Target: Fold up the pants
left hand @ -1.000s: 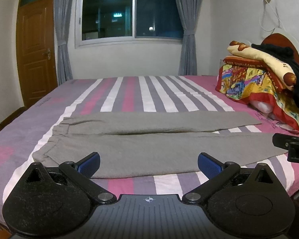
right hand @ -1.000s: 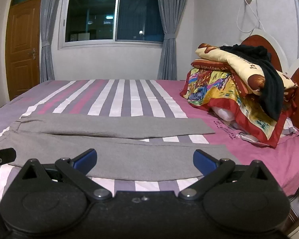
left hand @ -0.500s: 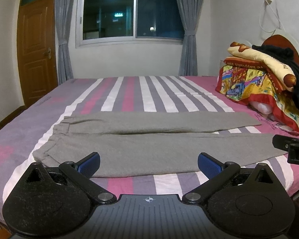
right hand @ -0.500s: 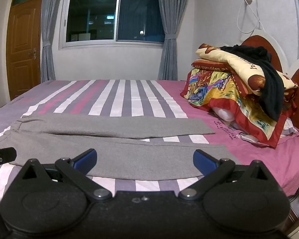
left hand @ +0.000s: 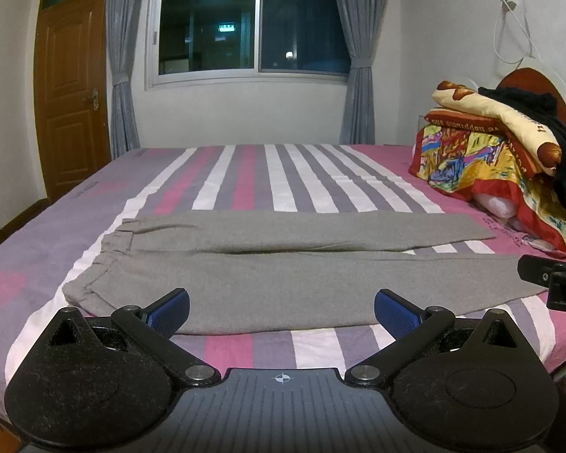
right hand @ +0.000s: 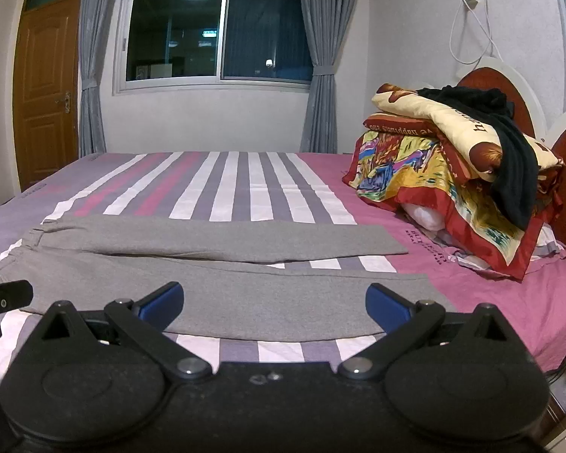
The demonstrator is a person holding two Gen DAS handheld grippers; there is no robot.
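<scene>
Grey pants (left hand: 283, 264) lie flat across the striped bed (left hand: 268, 177), waistband to the left, both legs stretched to the right and slightly apart. They also show in the right wrist view (right hand: 222, 264). My left gripper (left hand: 281, 311) is open and empty, held just above the near edge of the pants. My right gripper (right hand: 273, 307) is open and empty, over the near leg. Each gripper's side shows at the edge of the other's view.
A pile of coloured blankets and pillows (left hand: 498, 158) with a black garment (right hand: 509, 151) on top sits at the head of the bed on the right. A window (left hand: 253, 26) with grey curtains is behind, a wooden door (left hand: 71, 94) at the left.
Both views have tilted or dropped very slightly. The pants have not moved and both grippers stay open.
</scene>
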